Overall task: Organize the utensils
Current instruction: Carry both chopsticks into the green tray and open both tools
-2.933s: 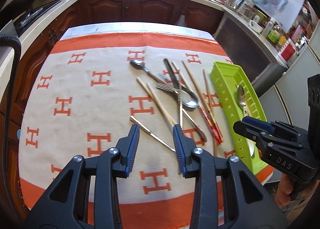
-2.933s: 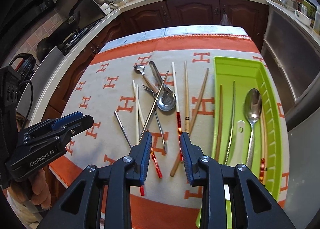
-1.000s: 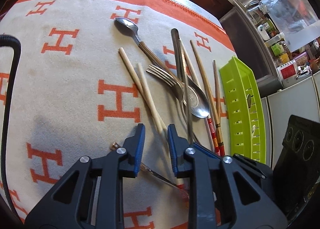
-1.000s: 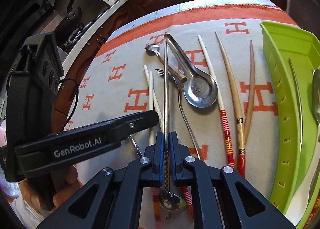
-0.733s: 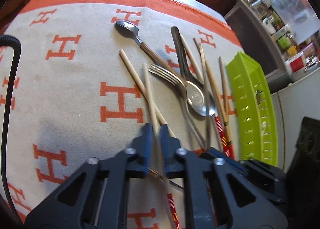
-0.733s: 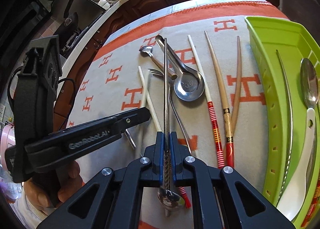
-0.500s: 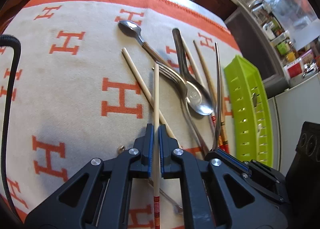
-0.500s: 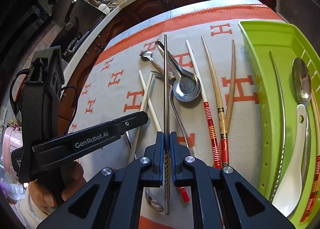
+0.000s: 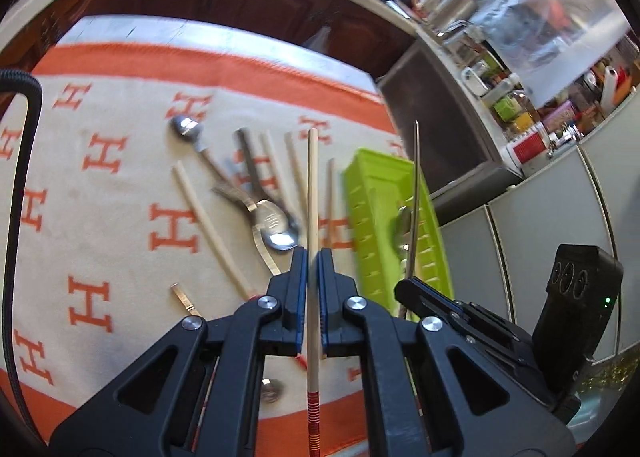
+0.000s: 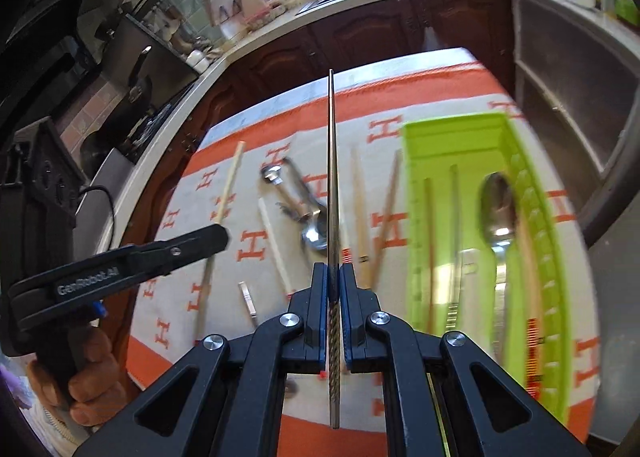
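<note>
While the left gripper pinches a wooden chopstick, the right gripper clamps what looks like a metal chopstick above the blurred green tray.

Both grippers are black plastic, built of triangular cut-out arms joined by silver screws, with blue-padded fingers. The left gripper carries white "GenRobot.AI" lettering (slightly blurred) and a black cable; a green light dots the right gripper's housing.
</note>
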Motion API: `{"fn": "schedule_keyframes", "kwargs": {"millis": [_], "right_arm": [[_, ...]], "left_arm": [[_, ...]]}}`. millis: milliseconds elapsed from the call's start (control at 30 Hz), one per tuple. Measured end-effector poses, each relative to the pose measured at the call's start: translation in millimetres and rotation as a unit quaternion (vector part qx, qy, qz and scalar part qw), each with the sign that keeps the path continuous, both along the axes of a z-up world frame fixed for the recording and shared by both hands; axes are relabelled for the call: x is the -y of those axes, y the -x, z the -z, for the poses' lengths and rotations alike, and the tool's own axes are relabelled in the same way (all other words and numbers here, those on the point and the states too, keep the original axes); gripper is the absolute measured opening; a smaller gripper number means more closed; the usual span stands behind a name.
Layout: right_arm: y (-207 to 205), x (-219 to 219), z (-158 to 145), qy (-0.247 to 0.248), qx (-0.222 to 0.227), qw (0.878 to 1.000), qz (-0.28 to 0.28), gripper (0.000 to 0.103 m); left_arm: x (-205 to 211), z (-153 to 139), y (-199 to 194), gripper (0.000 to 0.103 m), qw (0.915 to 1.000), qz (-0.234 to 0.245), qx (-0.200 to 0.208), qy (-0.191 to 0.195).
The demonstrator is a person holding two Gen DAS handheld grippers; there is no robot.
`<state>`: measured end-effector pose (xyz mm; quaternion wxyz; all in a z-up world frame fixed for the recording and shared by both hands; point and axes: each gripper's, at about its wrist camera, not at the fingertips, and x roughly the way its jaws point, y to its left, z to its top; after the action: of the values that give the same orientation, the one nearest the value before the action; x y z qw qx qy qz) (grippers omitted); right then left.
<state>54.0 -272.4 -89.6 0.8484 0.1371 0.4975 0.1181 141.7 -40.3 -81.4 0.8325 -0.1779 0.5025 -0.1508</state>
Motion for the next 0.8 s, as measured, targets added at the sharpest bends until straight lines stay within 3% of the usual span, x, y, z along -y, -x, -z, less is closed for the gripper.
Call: {"fn": "schedule_keyframes", "kwargs": {"millis": [167,367,567,800], "right_arm": [[5.0,54.4,-7.7,0.041,-0.009,0.998,0.048,0.005],[8.2,93.1,11.9,0.074,-0.041,0.993,0.079,0.005],[13.8,93.8,38.4,0.093,-0.066,0.991,0.063,0.005],[2.9,79.4,64.0,0.099,-0.077,0.991,0.05,0.006]], "left_arm": [[49.3,-13.4,-8.5,0.003,0.9993,0.027,0.002,-0.025],[103.7,-7.7,-12.4,0.003,0.9985,0.054,-0.012,-0.004],[132.6,24.1,-20.1,0.003,0.9984,0.051,-0.019,-0.014],[137.5,59.9,-34.9,0.003,0.9981,0.048,-0.036,-0.015]]}}
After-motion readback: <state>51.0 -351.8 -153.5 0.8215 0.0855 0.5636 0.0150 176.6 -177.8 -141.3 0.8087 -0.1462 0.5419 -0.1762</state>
